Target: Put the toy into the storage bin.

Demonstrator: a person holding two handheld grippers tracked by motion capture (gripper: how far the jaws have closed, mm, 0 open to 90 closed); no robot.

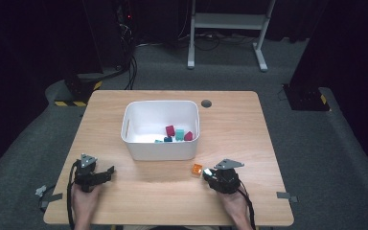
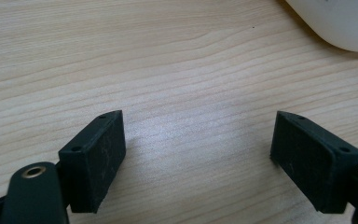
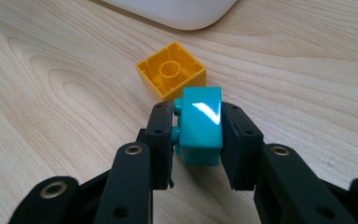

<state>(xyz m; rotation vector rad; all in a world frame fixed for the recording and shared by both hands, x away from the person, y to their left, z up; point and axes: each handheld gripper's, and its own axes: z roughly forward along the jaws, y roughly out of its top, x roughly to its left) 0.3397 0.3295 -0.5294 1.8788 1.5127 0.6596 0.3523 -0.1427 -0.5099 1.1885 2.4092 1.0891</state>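
Teal brick clamped at the near right of the bench

Bench [image 1: 249, 124] edge runs just behind both my hands along the near side, so I have little room to draw back. My right gripper [image 3: 196, 135] has its jaws closed on a teal brick [image 3: 199, 125], pads pressing its two sides, studs facing the left pad. In the high view that gripper [image 1: 210, 175] sits near the right near corner, with the right edge some way off across bare wood.

Just beyond the teal brick lies a yellow brick [image 3: 171, 74], turned hollow side up; it lies very close in front of the held brick, though I cannot tell whether they touch. From above the same brick [image 1: 196, 169] reads orange and lies between my gripper and the white bin [image 1: 139, 148], whose near wall stands just past it.

My left gripper [image 2: 198, 144] has its jaws wide apart with bare wood between them, and a corner of the bin [image 2: 349, 28] is at the far right of its view. From above it [image 1: 103, 173] rests at the near left, with open bench stretching between my two hands.

Inside the bin lie small bricks, red ones [image 1: 170, 130] and teal ones [image 1: 179, 134], gathered toward its right near part.
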